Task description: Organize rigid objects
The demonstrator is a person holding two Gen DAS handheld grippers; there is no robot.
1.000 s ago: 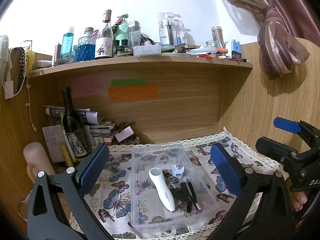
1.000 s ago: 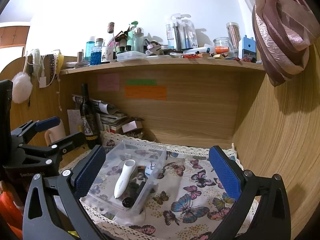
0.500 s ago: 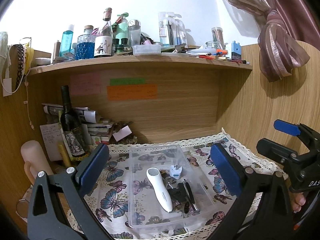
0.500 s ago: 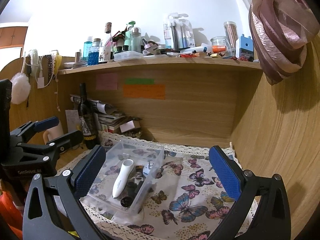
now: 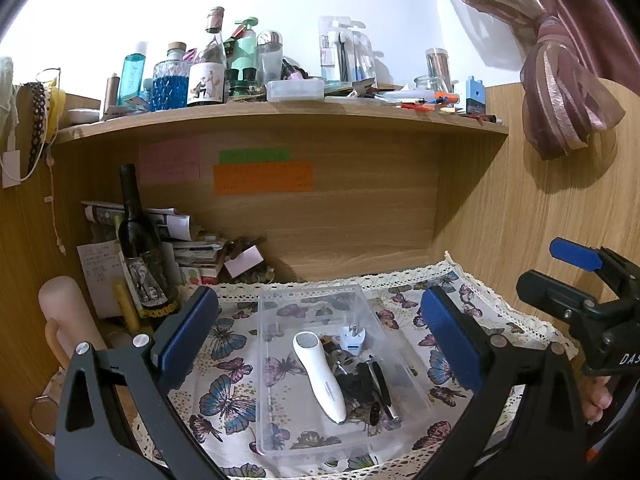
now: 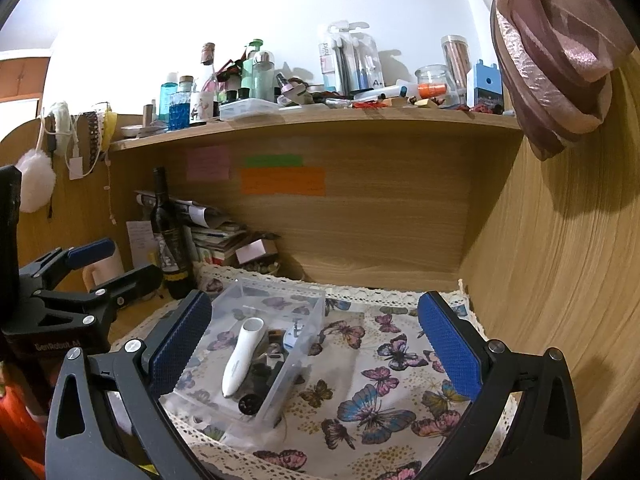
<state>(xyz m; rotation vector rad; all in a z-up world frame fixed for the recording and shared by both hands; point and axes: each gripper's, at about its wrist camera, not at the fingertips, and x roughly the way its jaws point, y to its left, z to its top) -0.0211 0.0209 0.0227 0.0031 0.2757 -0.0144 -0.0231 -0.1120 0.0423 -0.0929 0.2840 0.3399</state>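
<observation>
A clear plastic bin (image 5: pixel 280 364) sits on the butterfly cloth (image 5: pixel 224 396) and also shows in the right wrist view (image 6: pixel 308 320). In it lie a white handheld device (image 5: pixel 320 372) (image 6: pixel 242 358), a white plug adapter (image 5: pixel 353 338) (image 6: pixel 291 336) and several small dark items (image 5: pixel 366 380). My left gripper (image 5: pixel 316 332) is open and empty, held above and before the bin. My right gripper (image 6: pixel 312 344) is open and empty, to the right of the bin. Each gripper shows at the edge of the other's view (image 5: pixel 576 280) (image 6: pixel 88 268).
A dark wine bottle (image 5: pixel 142 248) and stacked papers (image 5: pixel 192 248) stand at the back left. A pink cylinder (image 5: pixel 64 312) is at far left. The upper shelf (image 5: pixel 280 114) is crowded with bottles. A wooden wall (image 6: pixel 560 260) and curtain (image 6: pixel 560 60) bound the right.
Both grippers have drawn back and risen slightly, so the bin sits a little lower and farther in both views. Both stay open. Nothing in the bin has moved.
</observation>
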